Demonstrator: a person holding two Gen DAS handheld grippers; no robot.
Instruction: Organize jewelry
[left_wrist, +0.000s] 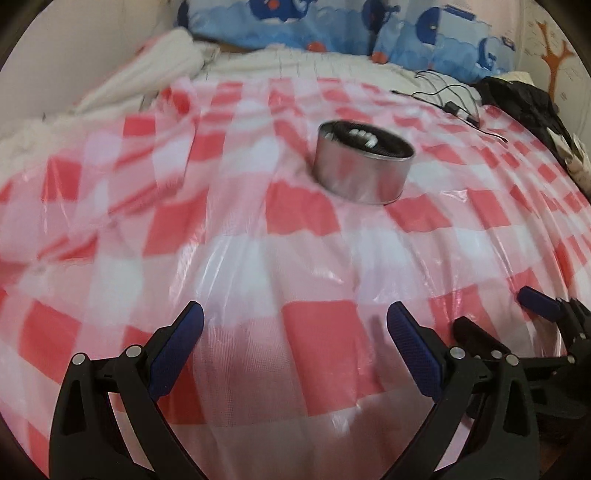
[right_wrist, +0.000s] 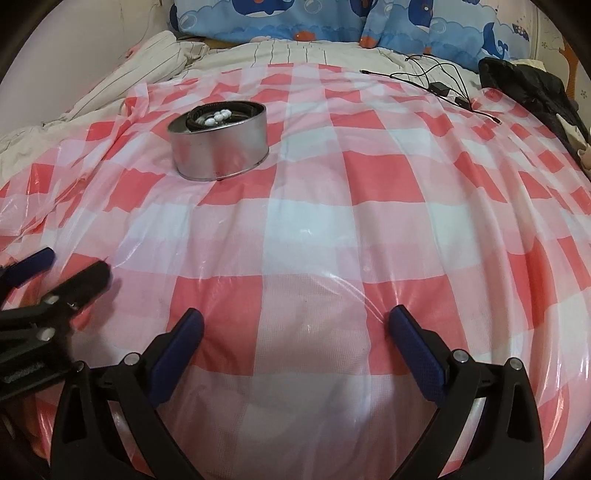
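Observation:
A round silver tin (left_wrist: 364, 166) (right_wrist: 220, 147) stands on a red-and-white checked plastic sheet (left_wrist: 236, 229) (right_wrist: 332, 206) spread over a bed. White pearl beads (right_wrist: 218, 117) (left_wrist: 364, 137) and a dark band lie inside it. My left gripper (left_wrist: 295, 314) is open, well short of the tin, nothing between its fingers. My right gripper (right_wrist: 295, 319) is also open and empty, with the tin far ahead to its left. Each gripper shows at the edge of the other's view: the right gripper (left_wrist: 506, 310) and the left gripper (right_wrist: 70, 264).
Blue cartoon pillows (right_wrist: 332, 26) line the back wall. Black cables with a small adapter (right_wrist: 439, 86) lie at the back right beside a black garment (right_wrist: 532, 85). A striped white blanket (right_wrist: 147, 62) is bunched at the back left.

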